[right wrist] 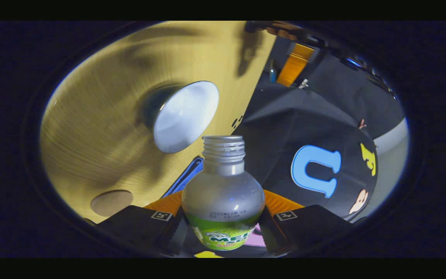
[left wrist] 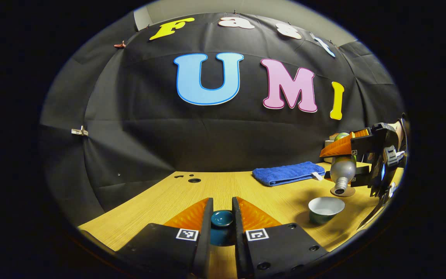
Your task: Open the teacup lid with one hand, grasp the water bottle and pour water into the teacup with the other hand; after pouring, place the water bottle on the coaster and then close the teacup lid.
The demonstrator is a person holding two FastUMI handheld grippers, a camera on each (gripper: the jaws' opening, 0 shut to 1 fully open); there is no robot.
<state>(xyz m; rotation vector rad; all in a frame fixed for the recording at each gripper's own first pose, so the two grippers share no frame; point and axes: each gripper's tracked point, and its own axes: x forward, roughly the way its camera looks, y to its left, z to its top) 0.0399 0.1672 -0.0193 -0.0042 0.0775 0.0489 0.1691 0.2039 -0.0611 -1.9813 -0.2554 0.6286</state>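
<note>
My left gripper (left wrist: 222, 202) is shut on the dark teal teacup lid (left wrist: 222, 219), holding it low over the wooden table (left wrist: 223, 186). The open teacup (left wrist: 325, 209), teal outside and white inside, stands to the right. My right gripper (left wrist: 347, 162) is shut on the clear water bottle (left wrist: 342, 173), tipped with its uncapped mouth down and toward the cup. In the right gripper view the bottle (right wrist: 223, 186), with its green label, sits between my fingers (right wrist: 223, 211), its neck pointing past the cup (right wrist: 184, 116). The round brown coaster (right wrist: 111, 202) lies beside the cup.
A folded blue towel (left wrist: 289, 173) lies at the back of the table, behind the cup. Small dark holes (left wrist: 194, 180) mark the tabletop near the black cloth wall. The coaster (left wrist: 347, 192) sits just under the bottle's mouth in the left gripper view.
</note>
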